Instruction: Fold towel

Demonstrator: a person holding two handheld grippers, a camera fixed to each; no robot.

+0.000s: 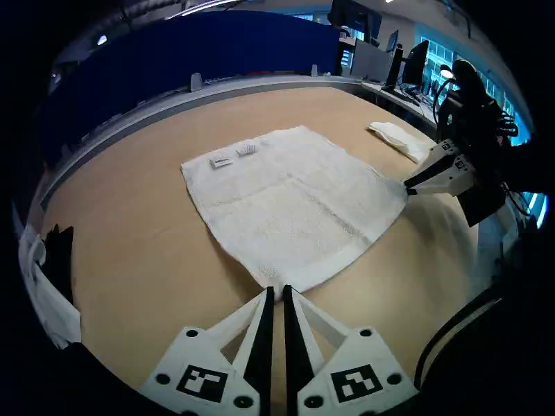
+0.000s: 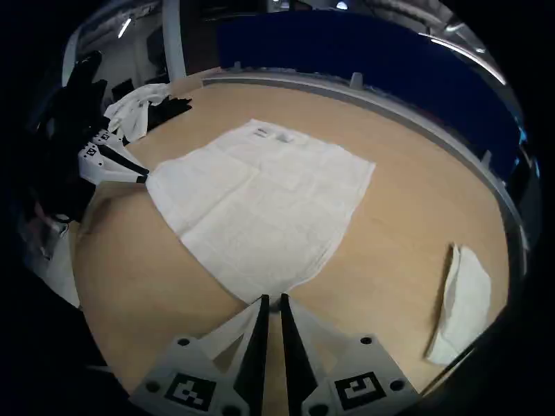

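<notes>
While the tan table spans both views, the white towel lies flat on it, mid-frame. Folded cloth sits lower right in the right gripper view. Left gripper at bottom centre, jaws narrow, pinches one towel corner. Right gripper, same pose, pinches another corner.

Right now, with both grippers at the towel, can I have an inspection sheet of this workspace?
Surface: wooden table, bare around the towel.
Job's things: towel spread flat, labels at its far corner.
Clutter: folded white cloth near the table edge; a white cloth heap at another edge.
Grippers: left gripper and right gripper each pinch one of two neighbouring towel corners.
Cables: a thin dark cable seems to trail by the right gripper.
Surroundings: blue partition behind the table; monitors beyond.
</notes>
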